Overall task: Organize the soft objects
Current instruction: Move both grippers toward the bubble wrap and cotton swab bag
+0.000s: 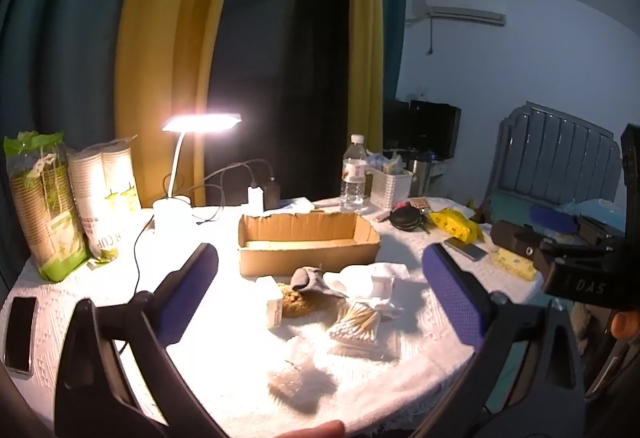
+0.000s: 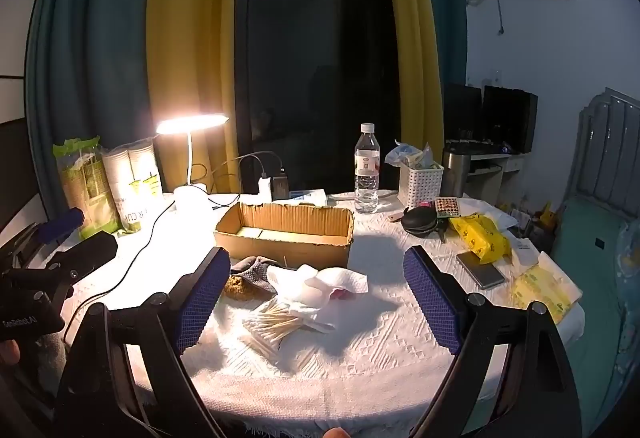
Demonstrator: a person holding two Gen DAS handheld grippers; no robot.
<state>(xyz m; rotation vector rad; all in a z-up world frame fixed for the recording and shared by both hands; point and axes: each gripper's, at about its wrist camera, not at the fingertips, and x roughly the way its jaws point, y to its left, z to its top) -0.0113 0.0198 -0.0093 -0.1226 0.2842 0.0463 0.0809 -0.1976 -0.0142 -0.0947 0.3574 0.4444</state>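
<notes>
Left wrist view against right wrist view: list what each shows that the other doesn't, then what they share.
Only the left wrist view shows the black phone at the table's left edge and a clear bag near the front. Only the right wrist view shows the grid-patterned card clearly, beside the black pouch. Both show the cardboard box, lit lamp, water bottle, cotton swabs, white tissue, and open jaws holding nothing.
</notes>
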